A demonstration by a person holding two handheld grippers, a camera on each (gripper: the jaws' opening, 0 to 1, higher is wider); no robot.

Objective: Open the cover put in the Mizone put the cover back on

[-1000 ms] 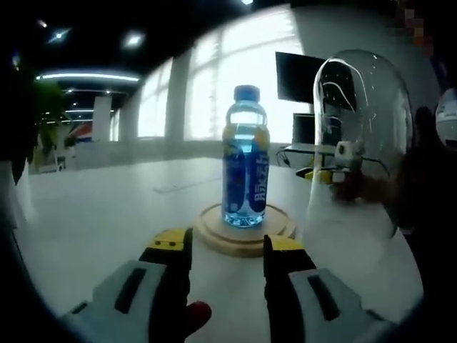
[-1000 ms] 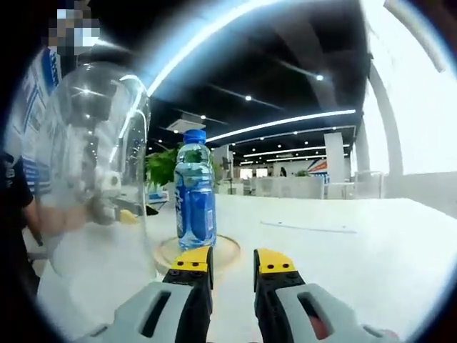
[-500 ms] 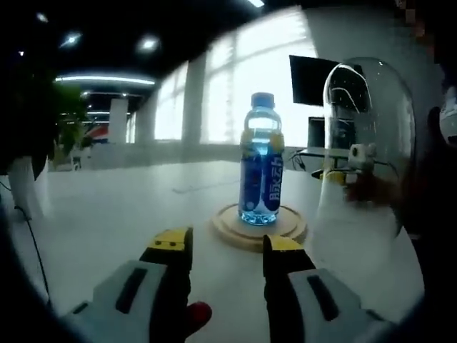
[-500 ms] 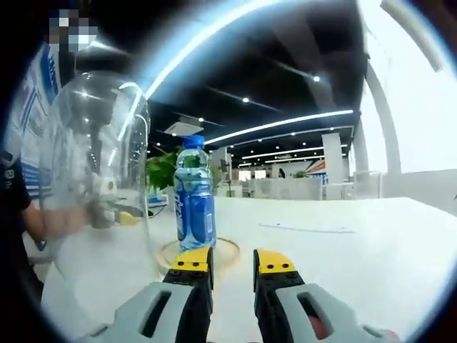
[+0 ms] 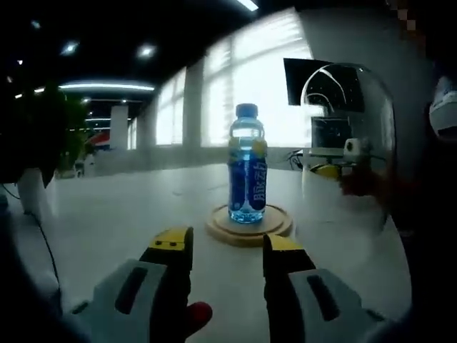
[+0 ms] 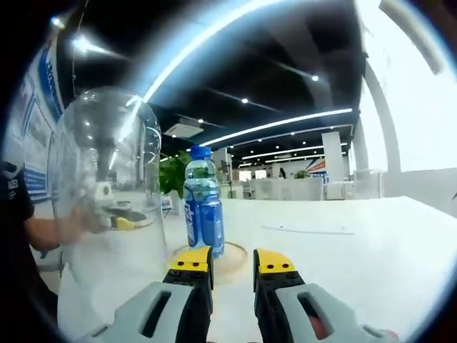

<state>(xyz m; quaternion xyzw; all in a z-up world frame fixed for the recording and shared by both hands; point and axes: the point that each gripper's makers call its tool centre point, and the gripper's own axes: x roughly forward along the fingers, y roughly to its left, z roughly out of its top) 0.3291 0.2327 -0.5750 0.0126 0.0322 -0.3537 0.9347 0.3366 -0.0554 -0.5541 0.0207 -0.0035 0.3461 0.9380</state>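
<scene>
A blue Mizone bottle point(image 5: 248, 168) point(image 6: 203, 204) stands upright on a round wooden base point(image 5: 250, 227) point(image 6: 234, 259) on the white table. The clear glass dome cover point(image 5: 346, 143) point(image 6: 107, 186) stands upright beside the base, off the bottle: right of it in the left gripper view, left of it in the right gripper view. My left gripper point(image 5: 227, 246) is open and empty, a short way before the base. My right gripper point(image 6: 233, 261) has its jaws a little apart with nothing between them, close to the base. Through the glass each view shows a white and yellow gripper part.
The white table point(image 5: 107, 214) point(image 6: 357, 243) stretches wide around the base. A dark monitor point(image 5: 307, 71) stands behind the dome. A person's arm in a dark sleeve point(image 6: 28, 236) reaches in behind the dome. Green plants point(image 6: 171, 179) stand farther back.
Both views have shifted with the hands. The dome now looks more upright and closer to the bottle in the right gripper view. The bottle stays on its base.
</scene>
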